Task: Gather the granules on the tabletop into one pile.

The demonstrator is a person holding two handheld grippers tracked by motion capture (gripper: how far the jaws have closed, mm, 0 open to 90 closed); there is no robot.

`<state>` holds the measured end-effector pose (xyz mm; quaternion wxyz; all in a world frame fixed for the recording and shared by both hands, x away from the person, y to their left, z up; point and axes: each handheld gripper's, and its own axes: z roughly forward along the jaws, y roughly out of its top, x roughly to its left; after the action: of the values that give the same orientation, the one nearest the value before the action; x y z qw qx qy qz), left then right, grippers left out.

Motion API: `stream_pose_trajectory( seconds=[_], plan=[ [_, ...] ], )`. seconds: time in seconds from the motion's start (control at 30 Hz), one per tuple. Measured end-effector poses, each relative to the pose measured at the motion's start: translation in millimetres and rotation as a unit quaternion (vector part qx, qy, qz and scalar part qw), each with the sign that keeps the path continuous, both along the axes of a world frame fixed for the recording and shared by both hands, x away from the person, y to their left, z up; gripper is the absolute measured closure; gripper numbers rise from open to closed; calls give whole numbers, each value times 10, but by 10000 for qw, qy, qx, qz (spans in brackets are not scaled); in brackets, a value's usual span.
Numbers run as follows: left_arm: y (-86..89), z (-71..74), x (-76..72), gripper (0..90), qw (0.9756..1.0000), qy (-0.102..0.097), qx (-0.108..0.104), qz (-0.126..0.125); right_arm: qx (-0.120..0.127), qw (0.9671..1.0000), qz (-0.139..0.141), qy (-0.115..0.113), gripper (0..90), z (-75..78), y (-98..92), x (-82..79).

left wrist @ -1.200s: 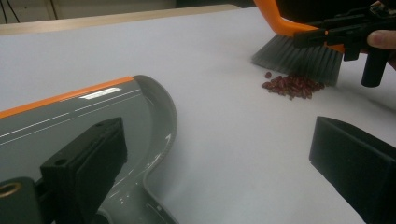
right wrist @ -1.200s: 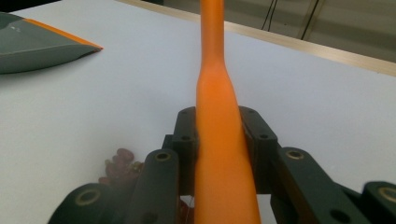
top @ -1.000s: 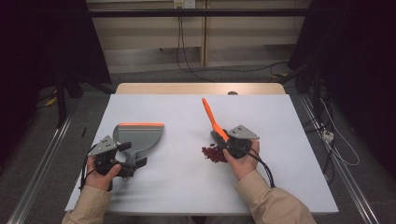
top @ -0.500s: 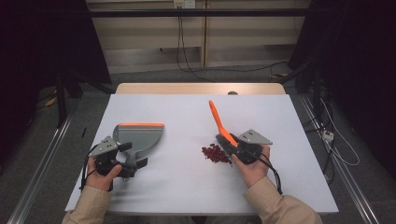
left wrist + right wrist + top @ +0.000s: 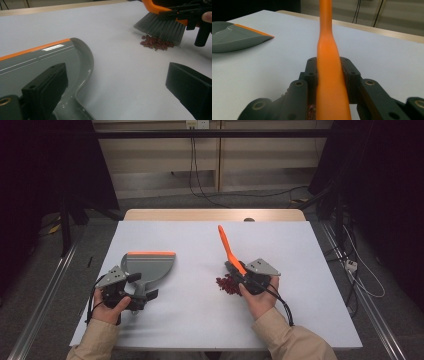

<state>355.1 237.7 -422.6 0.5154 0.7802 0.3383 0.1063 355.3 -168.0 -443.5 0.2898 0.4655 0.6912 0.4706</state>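
Right claw (image 5: 239, 272) clamping brush (image 5: 227, 247) over beans (image 5: 227, 284); left claw (image 5: 120, 85) wide beside dustpan (image 5: 149, 265)

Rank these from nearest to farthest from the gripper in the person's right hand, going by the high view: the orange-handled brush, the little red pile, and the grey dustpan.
From the right gripper:
1. Brush: clamped in its jaws, handle slanting up and away.
2. Red pile: on the table just to its left, at the bristles.
3. Dustpan: far across on the left side, by the left gripper.

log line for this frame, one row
right gripper: shut on brush | bristles: on red bits | left gripper: open at dustpan
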Motion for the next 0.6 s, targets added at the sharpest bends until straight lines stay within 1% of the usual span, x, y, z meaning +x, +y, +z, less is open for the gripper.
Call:
stream_pose_trajectory(
  seconds=[0.07,0.13,0.2,0.33,0.4,0.47,0.53,0.6],
  plan=[
    [3,1,0,40,10000,-3,2,-1,-25,10000,30,-25,710,21,6,14],
    [2,-1,2,40,10000,3,4,-5,60,10000,38,-32,711,54,-16,14],
    [-1,-2,1,40,10000,15,10,-7,47,10000,33,-36,710,89,-49,16],
    [-5,6,-8,40,10000,21,-14,-12,40,10000,31,70,710,125,-131,6],
    [0,8,-9,40,10000,21,-10,-5,-50,9999,24,103,710,122,-177,-5],
    [4,9,-8,40,10000,17,1,-2,-111,9998,-44,149,710,98,-228,-8],
    [-1,6,-7,40,10000,21,-16,3,-84,9997,-110,215,710,67,-269,-20],
    [-6,-2,-1,40,10000,28,-1,-8,11,9996,-131,249,710,33,-278,-29]
  ],
)
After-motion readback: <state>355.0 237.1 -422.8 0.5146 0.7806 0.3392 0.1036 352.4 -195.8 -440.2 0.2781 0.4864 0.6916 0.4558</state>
